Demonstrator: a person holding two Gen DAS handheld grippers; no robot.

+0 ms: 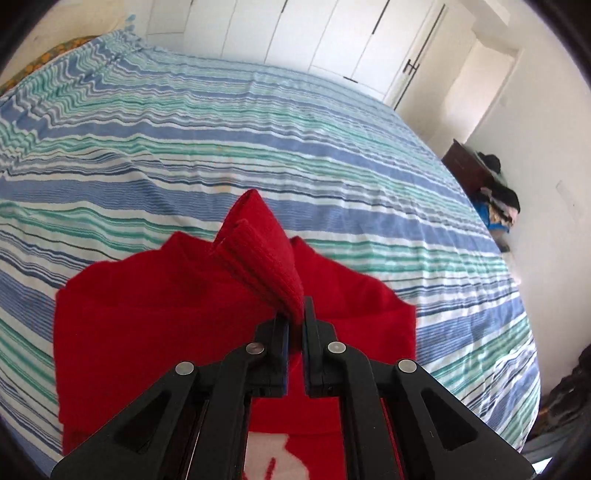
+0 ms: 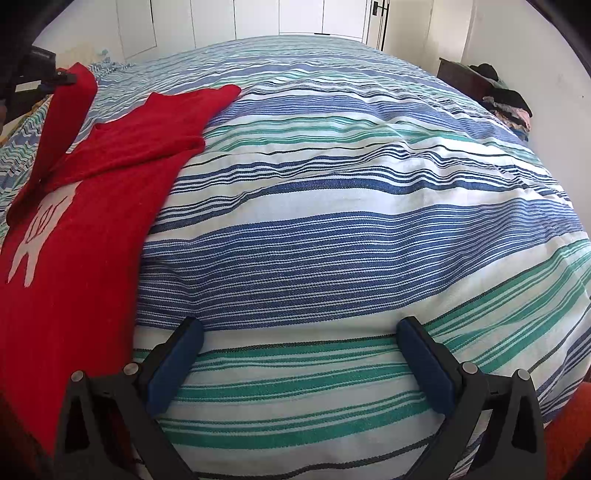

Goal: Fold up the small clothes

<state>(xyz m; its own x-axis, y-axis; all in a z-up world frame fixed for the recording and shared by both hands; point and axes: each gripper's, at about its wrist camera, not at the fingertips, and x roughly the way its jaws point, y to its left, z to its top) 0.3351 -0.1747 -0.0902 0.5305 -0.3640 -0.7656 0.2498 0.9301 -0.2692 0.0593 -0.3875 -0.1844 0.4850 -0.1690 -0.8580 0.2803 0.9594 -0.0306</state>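
So the sweater (image 2: 92, 229) was a small red knit one with a whitish figure on the front (couldn't make out what it was, some animal shape maybe), lying on the left part of the bed (image 2: 332, 229) over the blue, green and white striped cover. One sleeve lay flat, stretched out toward the far side. The other sleeve (image 1: 258, 254) was lifted off the cover, its ribbed cuff pinched in the left gripper (image 1: 294, 325), jaws clamped tight on the knit with the fabric bunched up between them. In the right wrist view that sleeve rose as a red strip up to the gripper at the top left corner. The right gripper (image 2: 301, 365) was spread wide with nothing in it, blue pads (image 2: 177, 365) hovering above bare striped cover, just right of the sweater's edge. Count: one sweater, two sleeves, two grippers, one bed. A dark cabinet (image 2: 461, 75) with a heap of clothes (image 2: 506, 103) stood by the far wall, next to white wardrobe doors (image 1: 314, 33).
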